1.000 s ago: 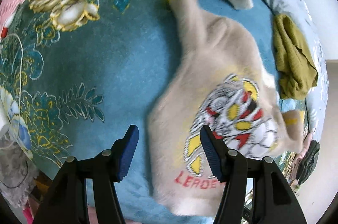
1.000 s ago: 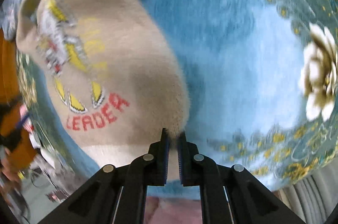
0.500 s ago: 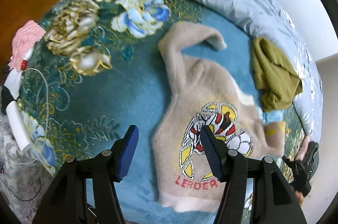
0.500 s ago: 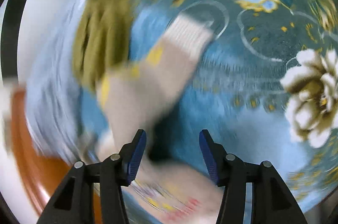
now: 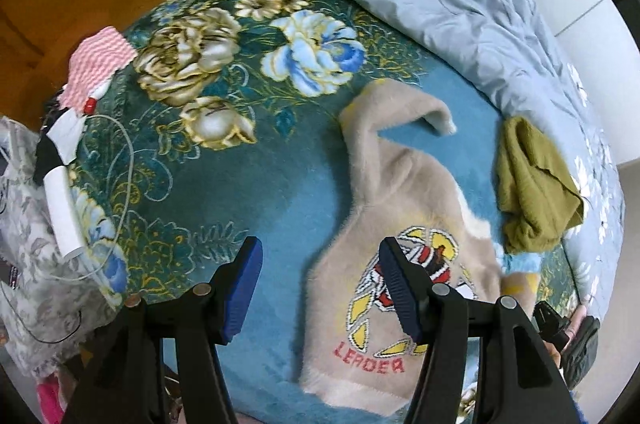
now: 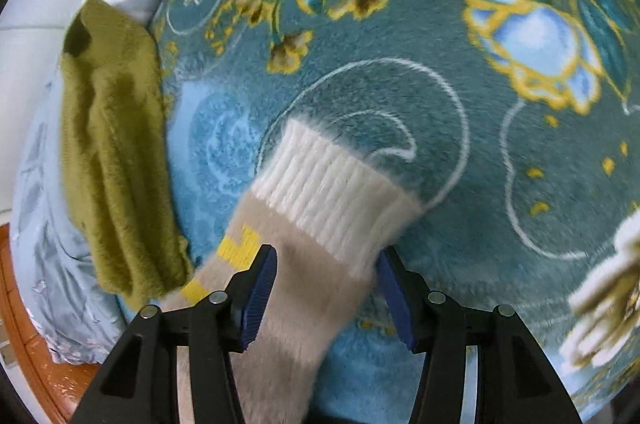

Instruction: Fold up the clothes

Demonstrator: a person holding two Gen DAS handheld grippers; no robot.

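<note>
sweater [image 5: 400, 224]: beige, flat on the floral blanket [image 5: 240, 183] of the bed, front up, unfolded
right tool [image 6: 326, 290]: wide open, straddling sleeve cuff [image 6: 328, 183], likely lining up a grab to fold the sleeve in
left tool [image 5: 320, 288]: wide open, empty, above sweater's edge
olive cloth [image 5: 532, 183]: just beside sweater
</note>
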